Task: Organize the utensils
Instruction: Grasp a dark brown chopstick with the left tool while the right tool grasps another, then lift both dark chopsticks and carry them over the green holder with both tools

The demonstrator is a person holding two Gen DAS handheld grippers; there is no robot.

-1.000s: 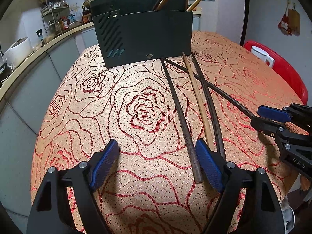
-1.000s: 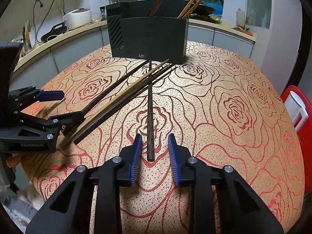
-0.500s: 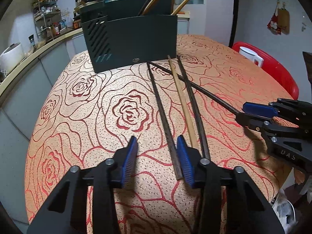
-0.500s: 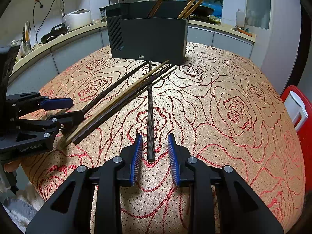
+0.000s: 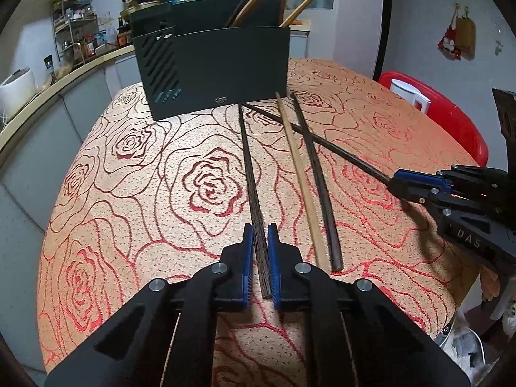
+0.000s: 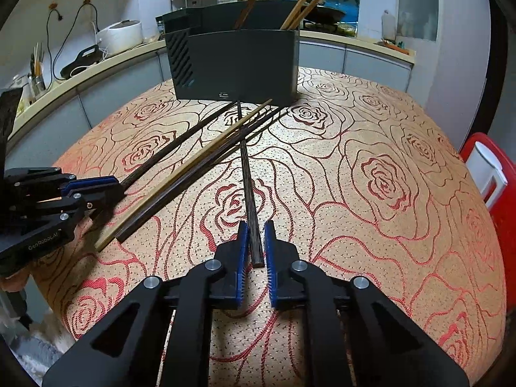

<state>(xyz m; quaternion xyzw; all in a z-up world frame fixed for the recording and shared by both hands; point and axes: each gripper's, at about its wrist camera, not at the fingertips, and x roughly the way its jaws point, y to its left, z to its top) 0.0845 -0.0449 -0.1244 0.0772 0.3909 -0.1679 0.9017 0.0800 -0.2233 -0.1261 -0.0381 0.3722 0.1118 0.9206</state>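
Note:
Several chopsticks lie on the rose-patterned tablecloth in front of a black utensil holder (image 5: pixel 213 71) that also shows in the right wrist view (image 6: pixel 235 61) with several chopsticks standing in it. My left gripper (image 5: pixel 260 235) is shut on the near end of a dark chopstick (image 5: pixel 250 174). My right gripper (image 6: pixel 255 230) is shut on the near end of another dark chopstick (image 6: pixel 246 174). A light wooden chopstick (image 5: pixel 298 174) and a dark chopstick (image 5: pixel 317 180) lie between the two grippers. The right gripper also shows in the left wrist view (image 5: pixel 398 182), the left in the right wrist view (image 6: pixel 117 185).
The round table (image 6: pixel 387 177) has an orange cloth with red roses. A red chair with a white kettle (image 5: pixel 408 95) stands at the right edge. A kitchen counter with a rice cooker (image 6: pixel 121 35) runs behind the table.
My left gripper has moved right over the dark chopstick and closed from wide open onto its end. My right gripper has closed a little more on its chopstick.

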